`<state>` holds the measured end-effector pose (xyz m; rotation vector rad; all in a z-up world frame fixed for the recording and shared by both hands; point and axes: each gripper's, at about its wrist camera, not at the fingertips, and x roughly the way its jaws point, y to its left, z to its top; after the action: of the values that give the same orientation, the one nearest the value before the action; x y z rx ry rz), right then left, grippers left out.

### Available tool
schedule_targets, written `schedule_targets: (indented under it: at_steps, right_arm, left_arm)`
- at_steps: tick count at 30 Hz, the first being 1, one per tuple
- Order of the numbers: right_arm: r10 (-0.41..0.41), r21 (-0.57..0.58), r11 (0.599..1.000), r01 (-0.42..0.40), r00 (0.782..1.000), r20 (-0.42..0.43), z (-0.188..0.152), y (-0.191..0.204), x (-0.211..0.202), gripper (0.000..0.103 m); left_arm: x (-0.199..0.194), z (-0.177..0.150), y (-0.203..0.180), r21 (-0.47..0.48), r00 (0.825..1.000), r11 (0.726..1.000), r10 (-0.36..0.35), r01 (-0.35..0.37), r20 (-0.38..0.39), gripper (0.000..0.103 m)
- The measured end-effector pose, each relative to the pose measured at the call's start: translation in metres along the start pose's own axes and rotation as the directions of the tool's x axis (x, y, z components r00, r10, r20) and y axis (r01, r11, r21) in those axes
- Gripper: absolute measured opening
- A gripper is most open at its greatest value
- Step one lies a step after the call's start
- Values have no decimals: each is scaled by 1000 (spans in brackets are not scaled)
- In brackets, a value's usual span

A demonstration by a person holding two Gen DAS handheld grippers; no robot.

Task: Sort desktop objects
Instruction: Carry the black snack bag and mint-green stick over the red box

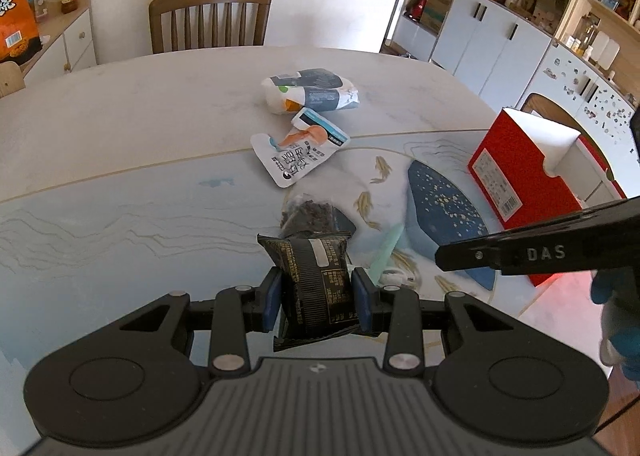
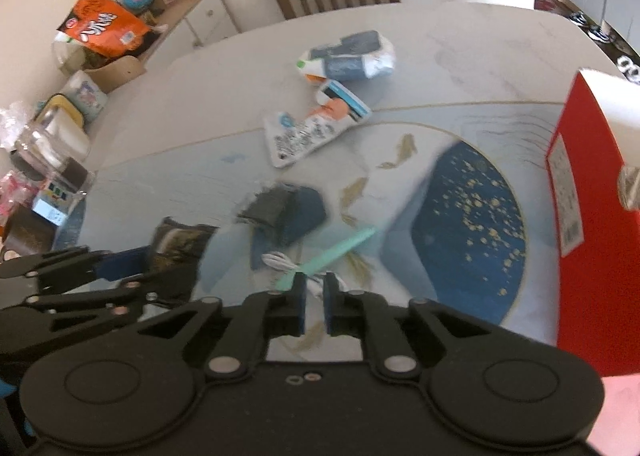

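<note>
My left gripper (image 1: pixel 316 296) is shut on a black snack packet (image 1: pixel 316 276), held upright above the table (image 1: pixel 120 127); it also shows in the right wrist view, where the left gripper (image 2: pixel 120 264) grips the packet (image 2: pixel 176 252). My right gripper (image 2: pixel 315 296) hovers with its pads a narrow gap apart, just over a white cable (image 2: pixel 286 264) and a mint green stick (image 2: pixel 340 248). I see no pad pressing on either. A clear bag of dark bits (image 1: pixel 312 215) lies ahead. Beyond it are white pouches (image 1: pixel 296 151) and a white and blue pack (image 1: pixel 312 91).
An open red box (image 1: pixel 520 171) stands at the table's right edge, close to my right gripper's finger (image 1: pixel 520 254). A blue-gloved hand (image 1: pixel 616 296) is at the right. A wooden chair (image 1: pixel 210 15) is behind the table. A cluttered sideboard (image 2: pixel 120 39) stands at the left.
</note>
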<state>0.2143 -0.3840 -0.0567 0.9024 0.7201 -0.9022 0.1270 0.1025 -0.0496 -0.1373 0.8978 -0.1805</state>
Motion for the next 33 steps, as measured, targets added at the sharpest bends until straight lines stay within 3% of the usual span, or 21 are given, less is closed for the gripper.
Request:
schedule_targets:
  at_steps: [3, 6, 23, 28, 33]
  right_arm:
    - [-1, -7, 1000, 1, 1000, -3, 3, -1, 5, 23]
    - [-11, -16, 1000, 11, 1000, -2, 6, 0, 13, 42]
    - [-83, 32, 996, 86, 992, -96, 20, 8, 73, 43]
    - [-137, 1, 990, 138, 986, -90, 23, 16, 77, 29]
    - [-146, -10, 989, 146, 985, -89, 22, 20, 78, 21]
  left_arm:
    - [3, -3, 1, -3, 1000, 1000, -3, 3, -7, 35]
    - [5, -7, 3, -7, 1000, 1000, -3, 3, -15, 36]
    - [17, -10, 28, -26, 999, 1000, -19, 18, -39, 35]
    - [18, -10, 34, -31, 999, 999, -23, 22, -38, 35]
    - [18, -10, 35, -33, 999, 999, -24, 23, -36, 35]
